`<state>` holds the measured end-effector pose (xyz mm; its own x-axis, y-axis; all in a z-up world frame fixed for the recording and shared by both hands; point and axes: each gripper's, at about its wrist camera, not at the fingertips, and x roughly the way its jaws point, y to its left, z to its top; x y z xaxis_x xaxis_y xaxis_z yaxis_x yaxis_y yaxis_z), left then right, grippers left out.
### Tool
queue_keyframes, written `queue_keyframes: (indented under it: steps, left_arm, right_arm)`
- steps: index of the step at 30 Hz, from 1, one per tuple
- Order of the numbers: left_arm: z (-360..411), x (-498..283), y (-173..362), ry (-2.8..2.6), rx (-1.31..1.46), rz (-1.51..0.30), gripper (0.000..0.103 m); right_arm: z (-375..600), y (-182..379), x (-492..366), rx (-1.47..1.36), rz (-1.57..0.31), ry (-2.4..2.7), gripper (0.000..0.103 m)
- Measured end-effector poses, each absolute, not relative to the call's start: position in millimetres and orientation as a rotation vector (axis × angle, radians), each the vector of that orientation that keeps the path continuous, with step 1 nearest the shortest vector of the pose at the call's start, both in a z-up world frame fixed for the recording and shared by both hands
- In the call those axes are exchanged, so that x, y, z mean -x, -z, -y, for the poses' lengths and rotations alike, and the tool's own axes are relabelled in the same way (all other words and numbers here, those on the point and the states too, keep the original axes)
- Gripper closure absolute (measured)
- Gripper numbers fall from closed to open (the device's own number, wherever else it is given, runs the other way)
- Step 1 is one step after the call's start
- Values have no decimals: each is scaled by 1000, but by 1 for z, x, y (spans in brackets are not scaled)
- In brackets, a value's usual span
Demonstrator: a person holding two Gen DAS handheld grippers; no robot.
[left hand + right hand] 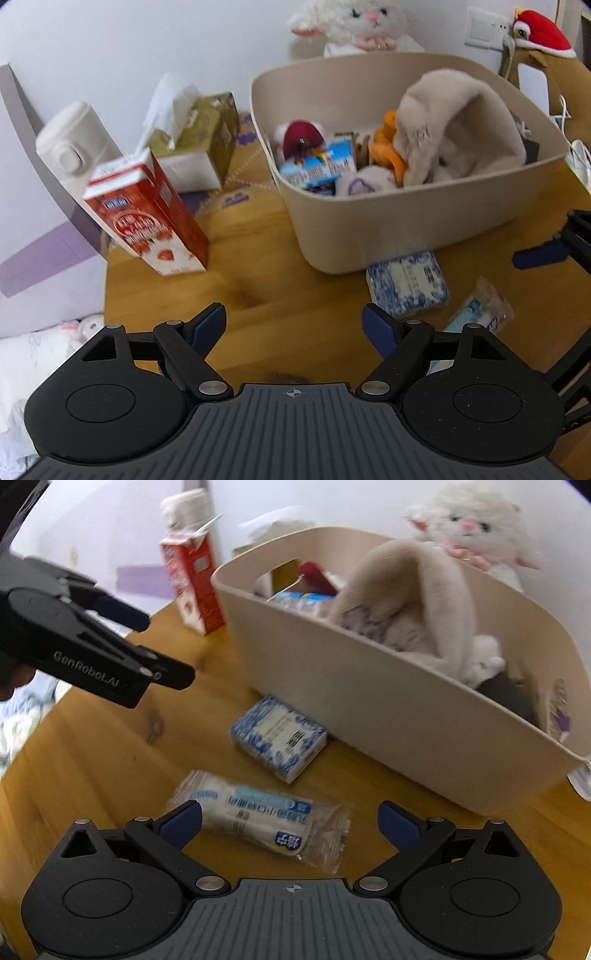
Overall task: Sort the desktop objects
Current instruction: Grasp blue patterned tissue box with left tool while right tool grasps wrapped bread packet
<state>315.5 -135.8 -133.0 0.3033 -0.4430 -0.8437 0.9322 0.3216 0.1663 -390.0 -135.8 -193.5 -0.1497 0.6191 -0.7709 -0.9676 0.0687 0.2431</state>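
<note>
Plastic-wrapped packet (pixel 258 818) lies between spread right tongs (pixel 290 821).

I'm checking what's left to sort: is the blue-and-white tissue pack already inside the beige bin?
No, the blue-and-white tissue pack lies on the wooden table just outside the beige bin.

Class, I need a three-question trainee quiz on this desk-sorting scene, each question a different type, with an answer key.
1. True or false: the right gripper is shut on the clear-wrapped packet.
2. Which item lies nearest the beige bin on the table? A) red carton B) blue-and-white tissue pack C) tissue box
3. Fill in: the left gripper is ____ and holds nothing.

Key: 1 false, its fingers are spread with the packet lying between them on the wooden table; 2 B; 3 open.
</note>
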Motion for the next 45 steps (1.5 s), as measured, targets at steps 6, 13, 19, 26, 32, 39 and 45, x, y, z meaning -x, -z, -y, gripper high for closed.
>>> queue_keyframes:
  steps: [6,13,19,26,32,39,45]
  left_arm:
    - [133,-318,145,1033,-775,-821,21]
    - [126,-313,161,1028,-843,-843,21]
    - [124,-310,166,1028,-830,-880,21]
    - [126,-301,172,1059,-835,-901,21]
    - [138,-291,184,1072,-876,-913,21]
    - [155,-269,185,1127,-878,-912,21]
    - [178,-244,186,1166,-862,-922,21]
  right_arm:
    - [125,195,399,530,-900,-1540,0]
    - [115,198,410,512,-925,-1527,0]
    - [115,209,411,564,-950,-1458,0]
    - [130,222,386,565,-1002,-1286,0]
    - [147,229,360,528,-1022,-1214,0]
    - [163,228,345,454,-1043,-1153,0]
    - [187,230,330,386,-1081,-1084,0]
